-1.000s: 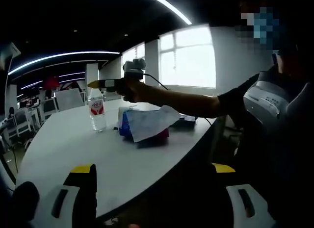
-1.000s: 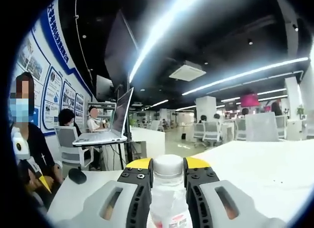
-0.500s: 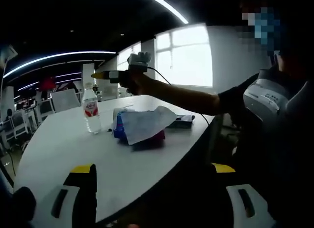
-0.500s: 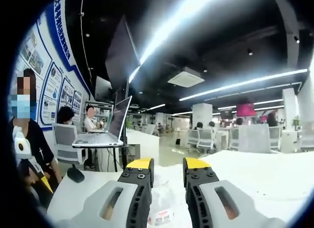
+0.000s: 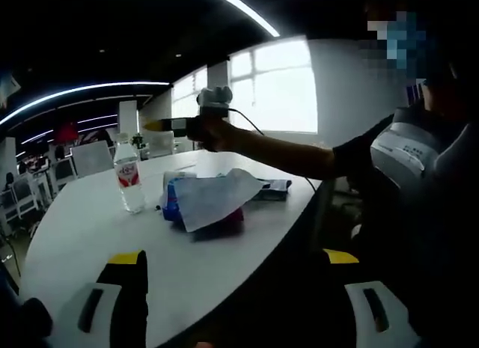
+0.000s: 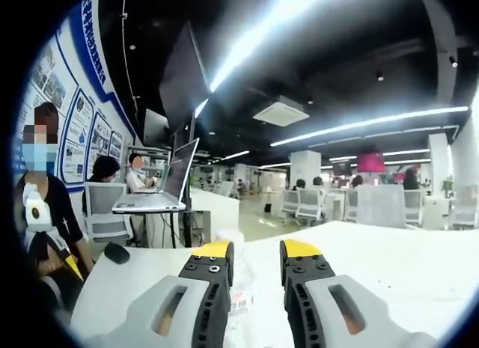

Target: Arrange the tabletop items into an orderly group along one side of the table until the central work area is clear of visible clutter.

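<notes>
On the white table [image 5: 90, 236] we list a clear water bottle [image 5: 129, 182] with a red label, standing upright near the far side, and just beside it a blue tissue pack [image 5: 196, 206] with a white sheet spilling over a dark red item under it that we cannot identify. Behind the pack lies a flat dark object [image 5: 273, 188], too small for us to name. In the left gripper view the left gripper [image 5: 236, 299] has its yellow-tipped jaws spread wide, with nothing between them, over the near table edge. In that same view the right gripper [image 5: 161, 126] is held out by a hand [image 5: 209, 131] above the bottle and apart from it; its tip is yellow. In the right gripper view we see the right gripper [image 6: 255, 269] with its jaws narrowly apart, gripping nothing, and the bottle [image 6: 236, 284] partly hidden low between and behind them. We also note an open laptop [image 6: 161, 187] on a stand, a black mouse [image 6: 117, 252] on the tabletop, and seated people at the left.
</notes>
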`<state>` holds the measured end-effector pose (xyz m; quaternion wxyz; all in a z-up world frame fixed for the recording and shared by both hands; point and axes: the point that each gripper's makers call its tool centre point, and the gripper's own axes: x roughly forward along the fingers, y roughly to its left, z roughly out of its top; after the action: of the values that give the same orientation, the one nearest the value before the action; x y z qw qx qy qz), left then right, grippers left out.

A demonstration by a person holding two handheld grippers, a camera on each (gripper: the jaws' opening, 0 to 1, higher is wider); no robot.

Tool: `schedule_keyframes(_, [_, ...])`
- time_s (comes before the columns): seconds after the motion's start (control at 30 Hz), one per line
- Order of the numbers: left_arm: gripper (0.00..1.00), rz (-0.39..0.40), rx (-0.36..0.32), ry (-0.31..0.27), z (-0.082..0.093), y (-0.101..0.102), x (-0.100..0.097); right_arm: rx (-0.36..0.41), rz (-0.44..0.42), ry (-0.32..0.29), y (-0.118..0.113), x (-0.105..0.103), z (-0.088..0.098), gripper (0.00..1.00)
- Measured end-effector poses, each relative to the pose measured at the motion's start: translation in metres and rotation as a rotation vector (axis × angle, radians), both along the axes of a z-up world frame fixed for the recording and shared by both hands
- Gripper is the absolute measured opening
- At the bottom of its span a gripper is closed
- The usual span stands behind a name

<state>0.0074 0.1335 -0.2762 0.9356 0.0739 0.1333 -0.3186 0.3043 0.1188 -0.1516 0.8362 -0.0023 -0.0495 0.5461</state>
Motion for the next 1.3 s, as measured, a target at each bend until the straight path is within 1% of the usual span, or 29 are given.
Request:
schedule_keyframes(0.17, [0.94, 0.006, -0.004, 0.001, -0.001, 0.002, -0.001, -0.007, -0.01, 0.003, -0.005, 0.001, -0.003, 0.24])
schedule_keyframes(0.37, [0.94, 0.01, -0.011, 0.004, -0.003, 0.003, -0.001, -0.028, -0.017, 0.003, -0.009, -0.001, -0.01, 0.29])
schedule_keyframes(0.47, [0.94, 0.009, -0.012, 0.006, -0.004, 0.002, -0.001, -0.048, -0.024, -0.002, -0.012, -0.002, -0.014, 0.36])
schedule_keyframes(0.63, [0.94, 0.007, -0.014, 0.007, -0.005, 0.002, -0.001, -0.064, -0.025, 0.011, -0.012, -0.003, -0.018, 0.67])
schedule_keyframes(0.67, [0.94, 0.008, -0.014, 0.008, -0.006, 0.002, 0.0, -0.062, -0.024, 0.01, -0.011, -0.004, -0.017, 0.75])
schedule_keyframes(0.7, [0.94, 0.007, -0.014, 0.009, -0.006, 0.002, 0.0, -0.06, -0.03, 0.013, -0.011, -0.005, -0.017, 0.85])
schedule_keyframes(0.73, [0.94, 0.006, -0.014, 0.009, -0.006, 0.002, 0.0, -0.059, -0.034, 0.014, -0.011, -0.005, -0.018, 0.93])
schedule_keyframes(0.77, [0.94, 0.005, -0.015, 0.008, -0.006, 0.001, 0.0, -0.065, -0.035, 0.017, -0.01, -0.006, -0.02, 0.99])
schedule_keyframes(0.8, [0.94, 0.004, -0.016, 0.008, -0.006, 0.001, 0.0, -0.071, -0.037, 0.017, -0.01, -0.006, -0.021, 0.99])
schedule_keyframes(0.83, [0.94, 0.003, -0.017, 0.007, -0.006, 0.001, 0.0, -0.097, -0.046, 0.012, -0.011, -0.006, -0.024, 1.0])
schedule_keyframes(0.9, [0.94, 0.002, -0.018, 0.007, -0.007, 0.001, 0.0, -0.13, -0.047, -0.017, -0.011, -0.008, -0.028, 1.0])
schedule_keyframes(0.93, [0.94, 0.002, -0.019, 0.007, -0.007, 0.0, 0.0, -0.138, -0.046, -0.02, -0.011, -0.008, -0.029, 1.0])
schedule_keyframes(0.97, [0.94, 0.002, -0.02, 0.008, -0.007, 0.001, 0.0, -0.167, -0.044, -0.018, -0.011, -0.01, -0.034, 1.0])
schedule_keyframes(1.1, [0.94, -0.002, -0.02, 0.01, -0.009, -0.001, -0.001, -0.183, -0.053, -0.026, -0.016, -0.011, -0.037, 1.0])
schedule_keyframes(1.17, [0.94, -0.003, -0.023, 0.011, -0.01, -0.002, -0.001, -0.188, -0.056, -0.012, -0.017, -0.01, -0.038, 1.0])
schedule_keyframes(1.3, [0.94, -0.009, -0.023, 0.011, -0.01, -0.003, -0.001, -0.2, -0.071, -0.005, -0.023, -0.007, -0.043, 1.0])
